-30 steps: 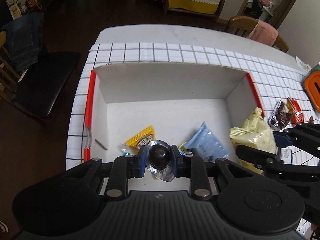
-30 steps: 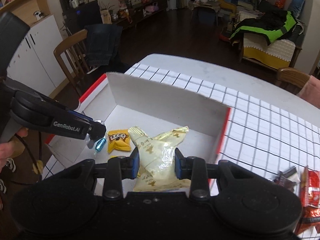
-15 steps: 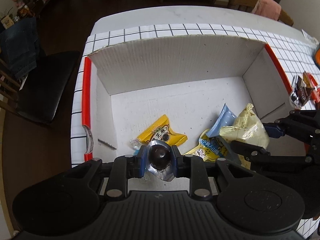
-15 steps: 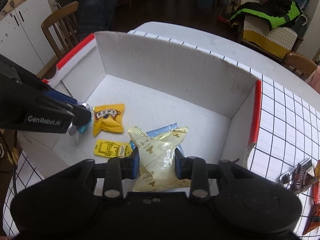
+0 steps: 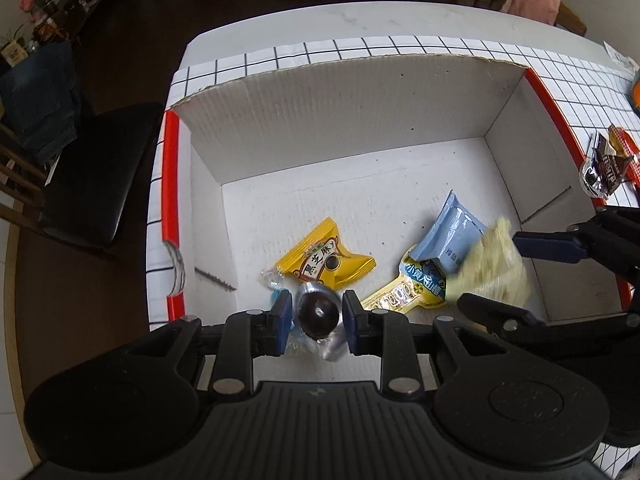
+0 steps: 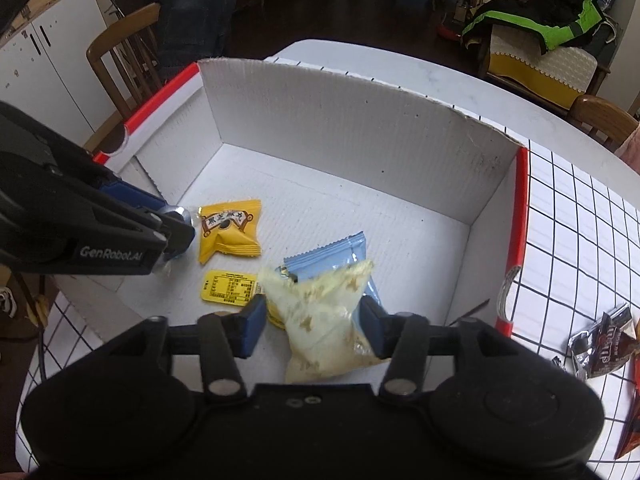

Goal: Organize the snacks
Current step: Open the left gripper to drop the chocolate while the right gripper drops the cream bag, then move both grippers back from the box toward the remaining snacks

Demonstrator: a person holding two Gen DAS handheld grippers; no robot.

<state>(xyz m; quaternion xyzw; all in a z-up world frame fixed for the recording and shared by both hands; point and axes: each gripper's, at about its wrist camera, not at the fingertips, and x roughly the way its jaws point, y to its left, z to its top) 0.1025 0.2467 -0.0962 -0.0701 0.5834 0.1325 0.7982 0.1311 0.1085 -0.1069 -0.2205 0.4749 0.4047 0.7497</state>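
Over the box's (image 5: 340, 120) seven o'clock corner, the left gripper (image 5: 313, 316) is clasping a dark foil-wrapped candy (image 5: 318, 312) just beside the yellow packet (image 5: 326, 260). Toward four o'clock, the right gripper (image 6: 314, 320) is spreading its jaws, letting the pale cream bag (image 6: 324, 320) drop onto the blue packet (image 6: 340, 252). Depositing looks underway; next, probably, the left releases, then both fetch the wrappers (image 6: 600, 348) lying outside at three o'clock.
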